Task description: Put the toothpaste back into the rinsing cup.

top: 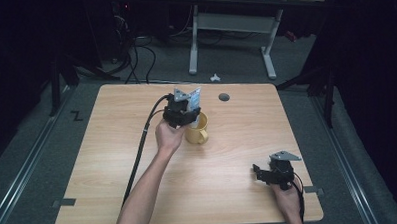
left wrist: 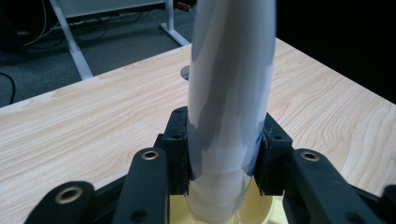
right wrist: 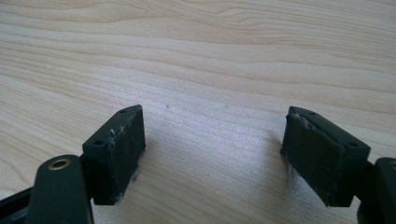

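Observation:
A white and pale blue tube (top: 195, 98) stands upright over a yellow mug (top: 198, 131) near the middle of the wooden table (top: 113, 160). My left gripper (top: 187, 112) is shut on the tube. In the left gripper view the tube (left wrist: 229, 93) rises between the two pads, my left gripper (left wrist: 224, 156) clamps its lower part, and its bottom end dips into the mug's pale yellow mouth (left wrist: 264, 210). My right gripper (top: 257, 171) rests low at the table's front right. In its own view the right gripper (right wrist: 212, 149) is open above bare wood, with nothing between its jaws.
A round grey cable hole (top: 224, 97) lies just beyond the mug, also seen as a grey disc (left wrist: 185, 72) left of the tube. A white-legged desk (top: 193, 42) and floor cables (top: 134, 54) stand past the table's far edge. The left gripper's cable (top: 140, 144) trails across the table.

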Available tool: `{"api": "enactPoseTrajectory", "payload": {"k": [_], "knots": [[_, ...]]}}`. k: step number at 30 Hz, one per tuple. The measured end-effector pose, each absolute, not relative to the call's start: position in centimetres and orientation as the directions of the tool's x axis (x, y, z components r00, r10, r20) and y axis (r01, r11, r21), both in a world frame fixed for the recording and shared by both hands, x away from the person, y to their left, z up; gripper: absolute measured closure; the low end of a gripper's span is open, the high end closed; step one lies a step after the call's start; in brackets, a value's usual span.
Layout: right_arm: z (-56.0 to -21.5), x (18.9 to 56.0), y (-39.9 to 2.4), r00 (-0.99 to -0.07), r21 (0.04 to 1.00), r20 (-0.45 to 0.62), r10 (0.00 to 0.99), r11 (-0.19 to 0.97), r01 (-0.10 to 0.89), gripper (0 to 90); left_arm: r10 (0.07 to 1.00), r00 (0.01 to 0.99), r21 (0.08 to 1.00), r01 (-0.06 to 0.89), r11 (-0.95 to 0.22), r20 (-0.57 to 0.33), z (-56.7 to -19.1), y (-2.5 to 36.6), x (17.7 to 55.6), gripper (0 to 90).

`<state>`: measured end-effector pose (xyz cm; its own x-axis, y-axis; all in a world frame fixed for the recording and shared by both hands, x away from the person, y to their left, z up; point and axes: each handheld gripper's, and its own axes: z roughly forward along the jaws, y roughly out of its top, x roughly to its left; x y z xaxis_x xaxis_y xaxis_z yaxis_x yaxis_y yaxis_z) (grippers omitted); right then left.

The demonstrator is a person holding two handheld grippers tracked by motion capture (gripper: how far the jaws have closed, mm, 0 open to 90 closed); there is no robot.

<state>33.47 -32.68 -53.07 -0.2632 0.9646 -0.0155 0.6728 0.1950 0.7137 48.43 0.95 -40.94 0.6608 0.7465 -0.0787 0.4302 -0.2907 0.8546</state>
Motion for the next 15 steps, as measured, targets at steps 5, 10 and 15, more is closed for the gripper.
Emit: {"api": "enactPoseTrajectory", "payload": {"k": [5,10,15], "knots": [[-53.1,33.5,-32.7,-0.263,0.714,-0.015,0.965,0.195,0.673,21.4,0.75,0.656,0.853,0.436,-0.288,-0.081,-41.3,1.0,48.6,63.3],[-53.1,33.5,-32.7,-0.263,0.714,-0.016,0.965,0.195,0.673,21.3,0.758,0.646,0.846,0.451,-0.286,-0.088,-41.9,1.1,48.8,63.3],[-53.1,33.5,-32.7,-0.263,0.714,-0.016,0.965,0.195,0.673,21.3,0.759,0.646,0.841,0.455,-0.292,-0.085,-42.2,1.0,48.9,63.3]]}}
